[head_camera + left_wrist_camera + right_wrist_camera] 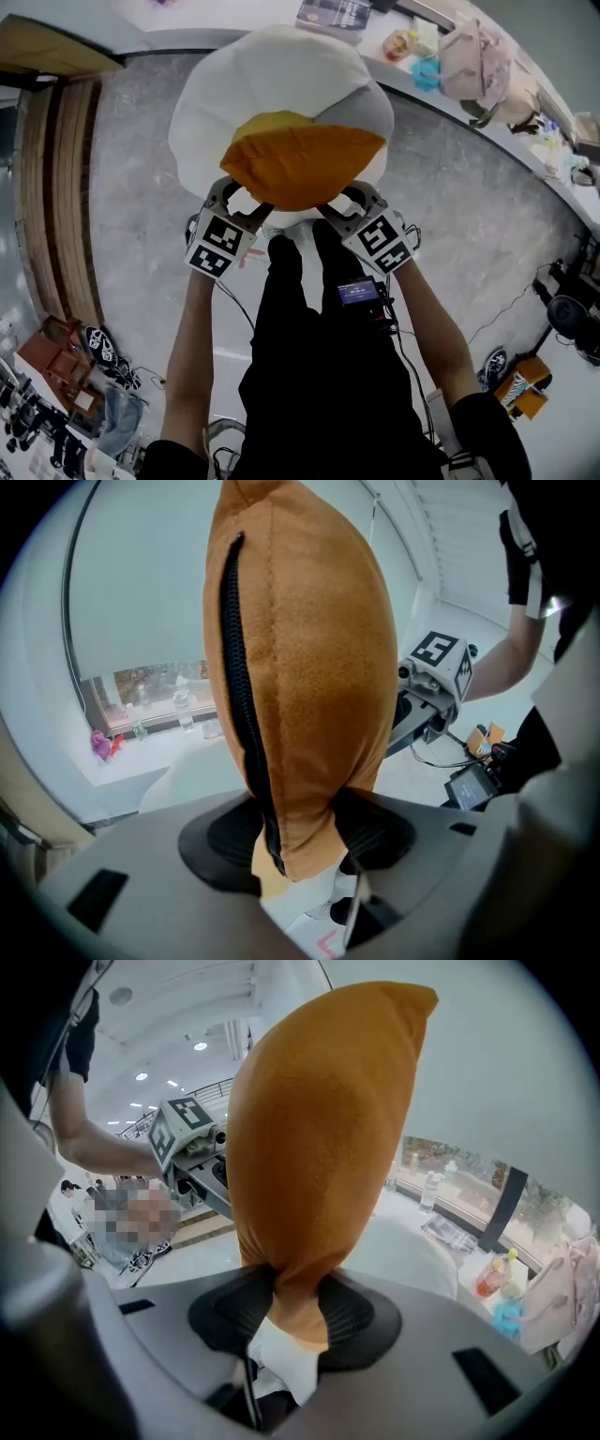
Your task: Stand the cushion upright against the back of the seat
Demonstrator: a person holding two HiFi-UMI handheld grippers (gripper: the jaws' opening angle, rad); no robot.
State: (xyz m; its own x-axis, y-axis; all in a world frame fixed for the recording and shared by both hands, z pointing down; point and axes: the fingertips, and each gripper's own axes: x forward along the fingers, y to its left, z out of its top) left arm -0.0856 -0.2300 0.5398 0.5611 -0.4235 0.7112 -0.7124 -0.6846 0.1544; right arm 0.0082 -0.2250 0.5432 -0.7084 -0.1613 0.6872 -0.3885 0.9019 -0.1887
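Two grippers on one orange cushion (302,164), both clamped on tight. Left gripper (295,834): black pads squeezed onto the cushion's near bottom corner, right beside the dark zipper (239,696), fabric bunched thin in the pinch and bulging fat just past it. Right gripper (286,1309): same deal, pads biting the opposite near corner, only a narrow slot between them and all of it stuffed with orange fabric. Cushion held out ahead of both grippers, stretched sideways between them, left one on its left end and right one on its right end, rising up and away from each set of pads. From the left gripper view, zipper seam facing straight back at the camera; from the right gripper view, just plain smooth fabric. Big white rounded seat (281,84) straight ahead of both grippers, just beyond and under the cushion in the head view. No telling from any angle about actual contact between cushion and seat, so leaving that open. Bare forearms (192,337) trailing back from the grippers, small lit screen (359,292) just behind the right one. Way past the seat, ahead and to the right of the right gripper, a counter (375,37) with a pink bag (473,56) on it. Off to the left of the left gripper, wooden slats (56,187).
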